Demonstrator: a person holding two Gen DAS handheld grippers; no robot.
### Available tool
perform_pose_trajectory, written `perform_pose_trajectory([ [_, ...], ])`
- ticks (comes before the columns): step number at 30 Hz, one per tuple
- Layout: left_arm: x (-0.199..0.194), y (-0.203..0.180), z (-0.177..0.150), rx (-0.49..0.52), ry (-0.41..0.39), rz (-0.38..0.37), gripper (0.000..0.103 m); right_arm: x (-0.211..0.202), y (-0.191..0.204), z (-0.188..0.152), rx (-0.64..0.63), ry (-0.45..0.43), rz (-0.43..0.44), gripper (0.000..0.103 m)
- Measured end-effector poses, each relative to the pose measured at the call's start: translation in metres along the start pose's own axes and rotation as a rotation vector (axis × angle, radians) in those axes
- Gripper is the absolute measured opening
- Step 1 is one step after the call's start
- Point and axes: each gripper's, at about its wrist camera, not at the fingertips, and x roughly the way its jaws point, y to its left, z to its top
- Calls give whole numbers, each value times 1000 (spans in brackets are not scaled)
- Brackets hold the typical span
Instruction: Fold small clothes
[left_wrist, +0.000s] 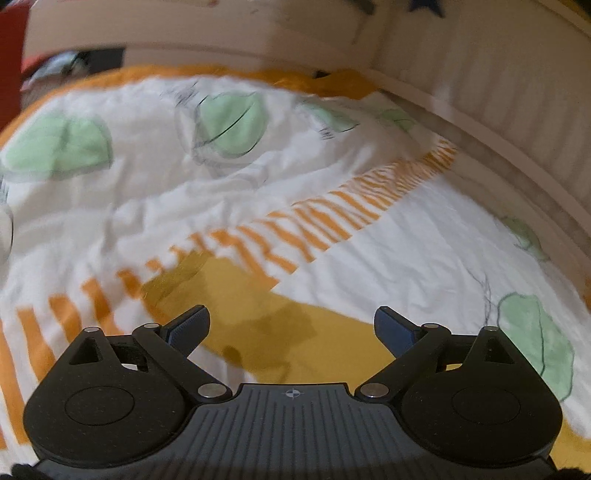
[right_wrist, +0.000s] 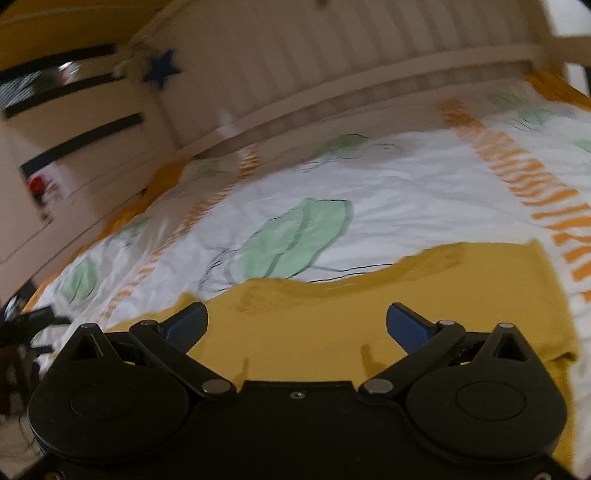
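Observation:
A mustard-yellow small garment (right_wrist: 369, 314) lies flat on the bed cover, filling the lower middle of the right wrist view. Its upper edge curves below a green leaf print. In the left wrist view the same yellow garment (left_wrist: 266, 317) shows as a folded patch just ahead of the fingers. My left gripper (left_wrist: 291, 328) hovers over it, open, with nothing between its blue pads. My right gripper (right_wrist: 297, 325) is also open above the yellow cloth, and its fingers hold nothing. Both views are motion-blurred.
The bed cover (left_wrist: 240, 177) is white with green leaf prints and orange striped bands. A pale slatted bed rail (right_wrist: 332, 92) runs along the far side, with a dark blue star (right_wrist: 160, 68) on it. Drawers with dark handles (right_wrist: 81, 144) stand at the left.

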Motion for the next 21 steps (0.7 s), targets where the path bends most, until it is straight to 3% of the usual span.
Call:
perform_pose_trajectory([
  [9, 27, 32, -3, -141, 31, 12, 97, -3, 29, -14, -88, 19, 104, 103],
  [13, 39, 36, -4, -144, 30, 8, 103, -1, 26, -17, -72, 29, 100, 103],
  [21, 51, 38, -2, -128, 21, -34, 103, 8, 24, -26, -60, 71, 93, 103],
])
